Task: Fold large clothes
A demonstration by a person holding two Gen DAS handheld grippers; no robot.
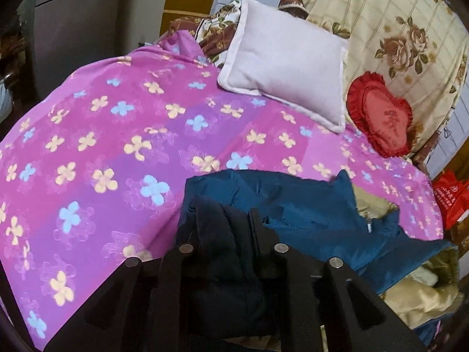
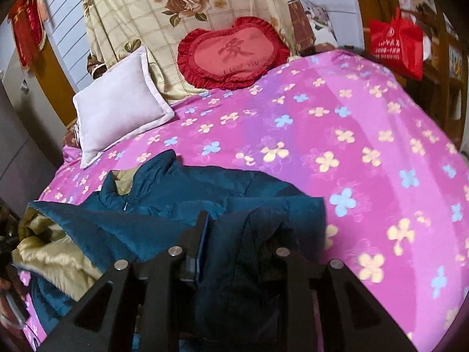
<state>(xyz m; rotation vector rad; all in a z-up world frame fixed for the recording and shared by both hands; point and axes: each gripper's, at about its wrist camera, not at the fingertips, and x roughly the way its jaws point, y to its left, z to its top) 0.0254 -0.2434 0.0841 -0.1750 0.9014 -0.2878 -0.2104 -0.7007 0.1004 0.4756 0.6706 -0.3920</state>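
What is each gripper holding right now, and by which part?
Both hold the blue jacket: the left gripper and the right gripper each have a bunched fold of its fabric between the fingers. Which part cannot be told.

bed (image 2: 337, 152), pink flowered sheet | on it: blue jacket (image 2: 181, 193), white pillow (image 2: 117, 108), red heart cushion (image 2: 231, 52)

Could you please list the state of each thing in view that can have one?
blue padded jacket: unfolded, rumpled on the bed, zip open, beige lining showing.
left gripper: jaws shut on a bunched fold of the jacket.
right gripper: jaws shut on jacket fabric.
pink floral bedspread: spread over the bed.
white pillow: propped at the head.
red heart cushion: leaning on the floral quilt.
red bag: hanging.
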